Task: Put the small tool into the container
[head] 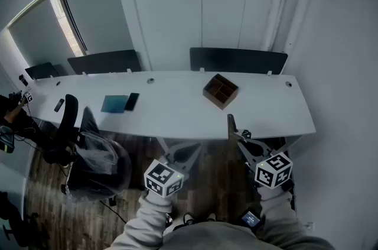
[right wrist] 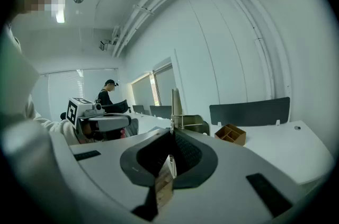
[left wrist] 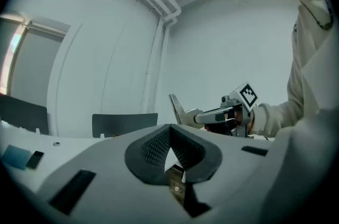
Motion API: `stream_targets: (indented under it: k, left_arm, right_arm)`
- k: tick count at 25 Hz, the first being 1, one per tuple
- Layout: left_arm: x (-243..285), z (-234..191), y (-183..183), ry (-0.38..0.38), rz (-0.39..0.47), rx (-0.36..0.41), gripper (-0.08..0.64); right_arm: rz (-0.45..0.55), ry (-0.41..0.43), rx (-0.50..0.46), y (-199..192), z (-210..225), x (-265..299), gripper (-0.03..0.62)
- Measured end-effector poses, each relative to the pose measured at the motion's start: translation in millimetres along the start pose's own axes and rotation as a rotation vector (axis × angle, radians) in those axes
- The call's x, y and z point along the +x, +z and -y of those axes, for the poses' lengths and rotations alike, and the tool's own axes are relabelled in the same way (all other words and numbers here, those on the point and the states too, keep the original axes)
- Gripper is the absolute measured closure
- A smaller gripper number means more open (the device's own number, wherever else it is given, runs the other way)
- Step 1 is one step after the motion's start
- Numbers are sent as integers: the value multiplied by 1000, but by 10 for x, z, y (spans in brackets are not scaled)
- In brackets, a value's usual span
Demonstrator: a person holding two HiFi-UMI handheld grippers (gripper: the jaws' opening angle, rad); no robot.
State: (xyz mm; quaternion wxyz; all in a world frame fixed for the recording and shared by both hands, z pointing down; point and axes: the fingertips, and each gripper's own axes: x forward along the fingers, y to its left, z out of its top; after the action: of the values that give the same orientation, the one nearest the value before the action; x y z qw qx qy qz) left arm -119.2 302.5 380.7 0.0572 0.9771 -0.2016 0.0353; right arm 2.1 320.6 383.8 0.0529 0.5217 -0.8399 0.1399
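Observation:
A brown wooden container (head: 220,90) with several compartments stands on the long white table (head: 177,116), right of its middle; it also shows in the right gripper view, the container (right wrist: 230,134) lying ahead and to the right. I cannot make out a small tool for certain. My left gripper (head: 180,151) and right gripper (head: 231,122) hover over the floor in front of the table's near edge, both with jaws closed and nothing between them. Each shows in the other's view: right gripper (left wrist: 176,105), left gripper (right wrist: 176,104).
A blue flat item (head: 114,103) and a black phone (head: 132,101) lie on the table's left part, with a small black object (head: 59,105) further left. A chair under clear plastic (head: 97,154) stands at the left. Dark divider panels (head: 236,58) line the far edge. A person (right wrist: 106,93) stands far off.

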Motion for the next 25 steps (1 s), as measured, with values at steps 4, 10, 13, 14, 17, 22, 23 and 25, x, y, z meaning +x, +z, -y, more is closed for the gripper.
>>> stream_targets:
  k: [4, 10, 13, 14, 17, 22, 23, 25]
  left_arm:
    - [-41, -38, 36, 4, 16, -6, 558]
    - [-60, -25, 21, -39, 28, -43, 558]
    - [-41, -22, -6, -45, 25, -47, 558]
    - [-35, -33, -12, -43, 26, -52, 558]
    - [12, -30, -55, -42, 9, -40, 558]
    - [140, 51, -20, -53, 12, -16, 560]
    - [168, 53, -1, -48, 19, -20, 560]
    - [231, 79, 19, -46, 25, -21, 560]
  right_arm:
    - [-10, -4, -10, -24, -2, 5, 571]
    - [-34, 12, 9, -89, -25, -3, 571]
    - [-34, 2, 12, -96, 2, -31, 571]
    - [-34, 0, 13, -97, 6, -34, 571]
    - [-45, -7, 12, -129, 22, -57, 571]
    - [-39, -18, 26, -137, 138, -163, 571]
    - [-34, -18, 28, -127, 166, -185, 571]
    - [-24, -19, 33, -110, 233, -226, 571]
